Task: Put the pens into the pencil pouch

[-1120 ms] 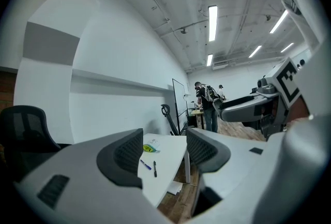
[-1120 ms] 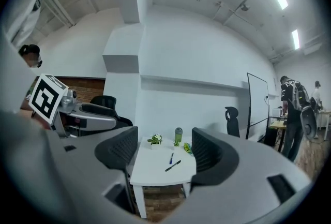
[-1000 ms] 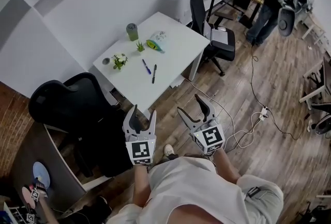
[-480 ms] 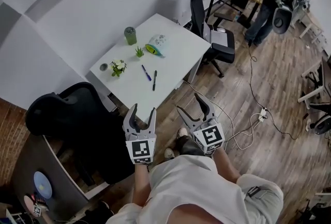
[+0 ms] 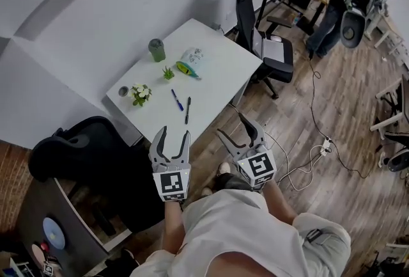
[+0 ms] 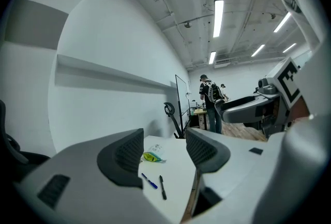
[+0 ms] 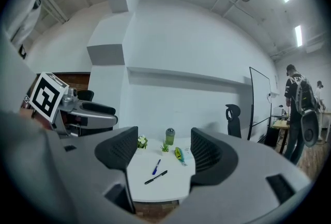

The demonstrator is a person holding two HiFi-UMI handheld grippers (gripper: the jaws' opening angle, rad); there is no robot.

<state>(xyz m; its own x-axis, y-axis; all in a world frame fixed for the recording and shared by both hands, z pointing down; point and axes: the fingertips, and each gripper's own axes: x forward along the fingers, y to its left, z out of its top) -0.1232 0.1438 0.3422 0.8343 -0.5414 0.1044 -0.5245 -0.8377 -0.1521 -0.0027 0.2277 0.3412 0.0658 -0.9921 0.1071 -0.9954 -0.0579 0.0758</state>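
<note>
Vs a sec ago the counter (image 5: 217, 58) sits lower & nearer in the head view. The person is walking up to it, so both pens now lie closer to the gripper tips than before, tho still well apart from them. L gripper (image 5: 173, 133) & R gripper (image 5: 231, 125) are held out side by side, roughly level, pointing at the counter. Their pose looks the same as before; only the room slides past. The black chair (image 5: 70, 148) at lower left has drifted down the frame too.

Jaws: both pairs stand wide apart w/ nothing btwn them. Each gripper view shows only the far counter thru the gap.

Task things look untouched. Blue pen (image 5: 177, 100) & black pen (image 5: 187, 110) lie loose near the middle of the counter, close together but not touching, black one nearer the front edge. Pencil pouch (image 5: 189, 65) lies further back, apart from the pens, just beside a small plant (image 5: 168, 72) & near a green cup (image 5: 156, 50).

Meaning, imo: this is approach only, no pen picked up yet, nothing in the pouch. Next need is to close the last gap to the front edge, then bring one gripper down onto a pen. The pouch mouth prob needs the other gripper to steady it; can't tell from here if it's open
</note>
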